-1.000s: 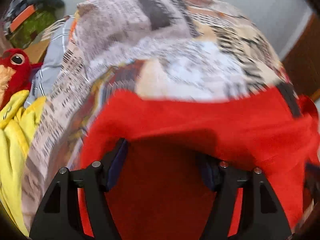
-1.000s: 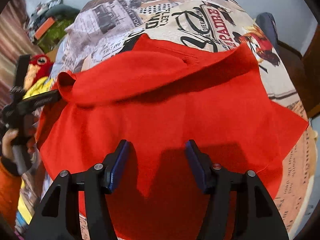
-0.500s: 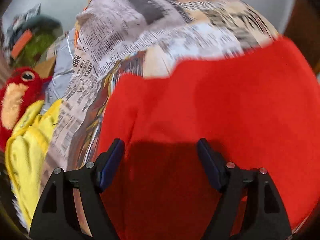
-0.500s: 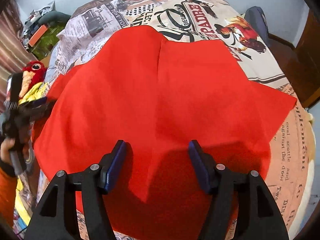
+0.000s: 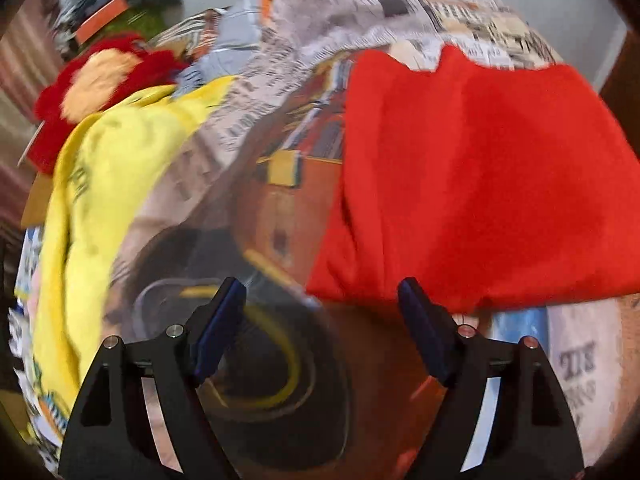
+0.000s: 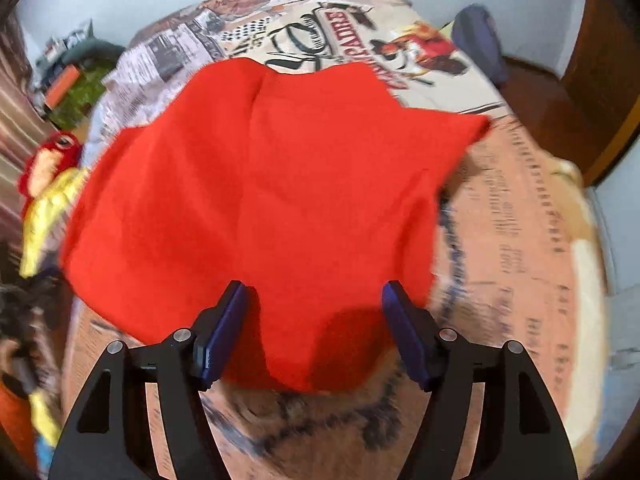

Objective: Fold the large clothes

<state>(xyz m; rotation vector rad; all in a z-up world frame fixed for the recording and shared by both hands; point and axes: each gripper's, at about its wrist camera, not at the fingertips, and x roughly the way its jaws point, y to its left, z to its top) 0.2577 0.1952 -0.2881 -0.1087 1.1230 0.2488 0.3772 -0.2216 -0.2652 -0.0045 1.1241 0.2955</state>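
Observation:
A large red garment (image 6: 272,192) lies spread on the bed's printed cover; in the left wrist view it (image 5: 472,184) fills the right half. My left gripper (image 5: 320,320) is open and empty, hanging over bare printed cover just left of the garment's near left edge. My right gripper (image 6: 314,320) is open and empty, its jaws wide apart above the garment's near hem. The blue pads (image 6: 224,332) touch no cloth that I can see.
A yellow garment (image 5: 100,200) and a red plush toy (image 5: 96,76) lie at the bed's left side. The newspaper-print bed cover (image 6: 520,240) runs out to the right. A dark blue item (image 6: 480,40) and a brown wooden door stand at the far right.
The red garment's raised top fold has dropped flat onto the bed. Both grippers have pulled back toward the near edge; the left one has swung left, off the garment.

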